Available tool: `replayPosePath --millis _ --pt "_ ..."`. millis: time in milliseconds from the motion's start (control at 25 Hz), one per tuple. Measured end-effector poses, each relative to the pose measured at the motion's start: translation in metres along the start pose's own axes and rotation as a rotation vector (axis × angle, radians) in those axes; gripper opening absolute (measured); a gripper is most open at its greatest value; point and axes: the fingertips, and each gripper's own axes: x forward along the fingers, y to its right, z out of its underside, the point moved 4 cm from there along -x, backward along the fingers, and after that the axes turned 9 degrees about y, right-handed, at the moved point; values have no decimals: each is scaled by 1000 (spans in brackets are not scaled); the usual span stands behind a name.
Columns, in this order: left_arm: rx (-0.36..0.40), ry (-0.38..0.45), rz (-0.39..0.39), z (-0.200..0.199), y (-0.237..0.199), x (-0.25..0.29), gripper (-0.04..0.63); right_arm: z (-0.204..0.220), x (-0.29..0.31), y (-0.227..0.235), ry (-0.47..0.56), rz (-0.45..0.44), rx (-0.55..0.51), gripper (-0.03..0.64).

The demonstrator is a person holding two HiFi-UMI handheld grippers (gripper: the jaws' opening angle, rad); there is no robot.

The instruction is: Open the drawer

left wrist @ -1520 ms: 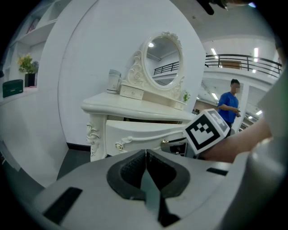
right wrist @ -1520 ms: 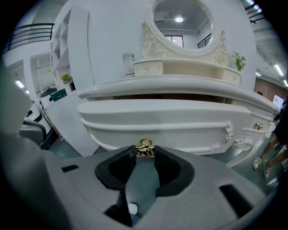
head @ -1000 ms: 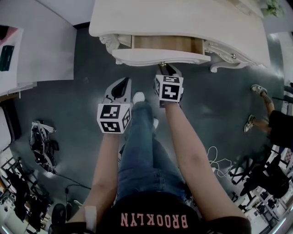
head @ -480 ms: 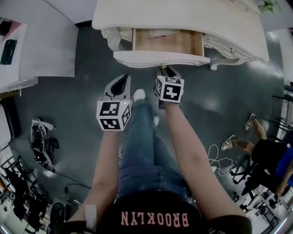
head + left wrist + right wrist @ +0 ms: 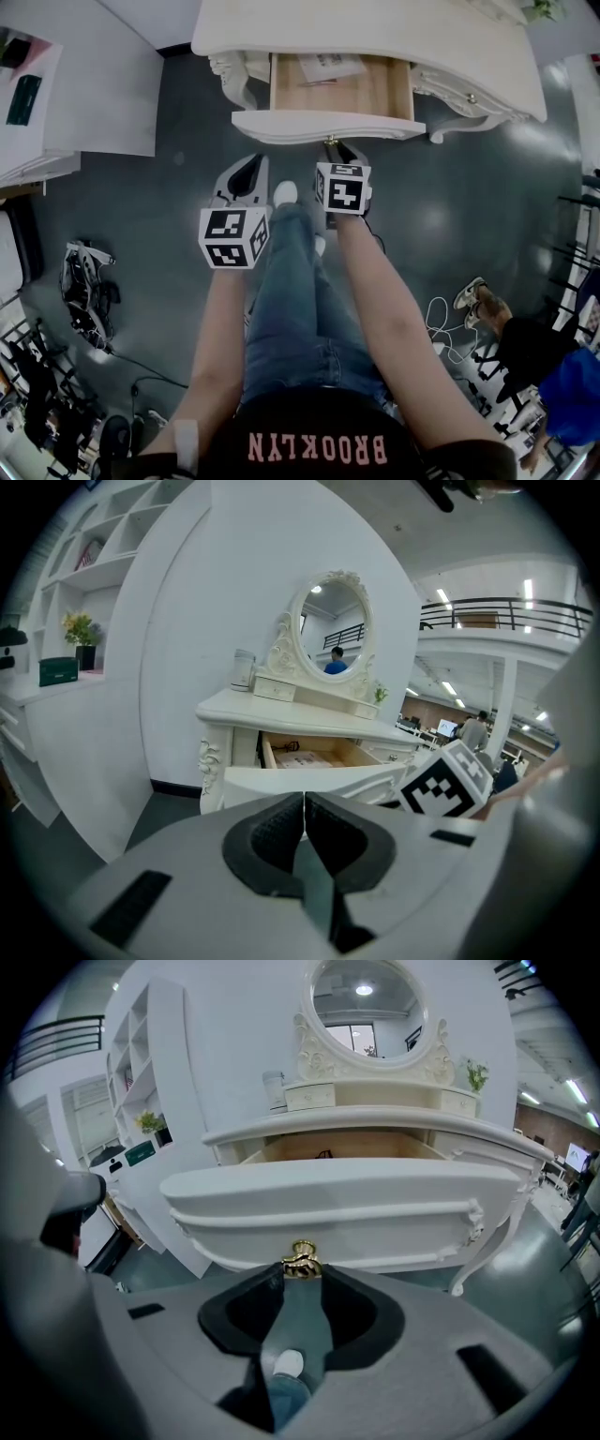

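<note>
Grey floor (image 5: 141, 206), drawer (image 5: 328, 125) open, gold knob (image 5: 301, 1262) between closing jaws of right gripper (image 5: 302, 1277), apparently gripped, left gripper (image 5: 304, 801) closed, empty.

The white dressing table (image 5: 375, 28) stands on the dark floor (image 5: 169, 187), its open drawer (image 5: 366, 89) holding a paper (image 5: 330, 66).

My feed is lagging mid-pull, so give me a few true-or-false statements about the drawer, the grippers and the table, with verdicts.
1. The drawer stands partly open, with papers inside. True.
2. The left gripper grips the knob. False: the left gripper is shut on nothing, apart from the drawer. The gold knob sits between the right gripper's closing jaws.
3. An oval mirror tops the dressing table. True.
4. The dressing table is dark brown. False: it is white.
</note>
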Motion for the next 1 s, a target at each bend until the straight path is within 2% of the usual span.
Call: replayPosePath --millis 480,800,960,1000 --pt "-2 10 -18 3 7 -25 6 16 -22 -6 -26 2 -24 109" --pt "9 21 -10 -2 12 -40 5 14 -25 -6 -93 -9 -44 115" --pt "23 37 -5 -11 15 -47 6 6 -39 -5 -73 -6 -76 27" --pt "27 43 -4 -15 16 -48 6 3 -44 -4 -64 -6 -80 26"
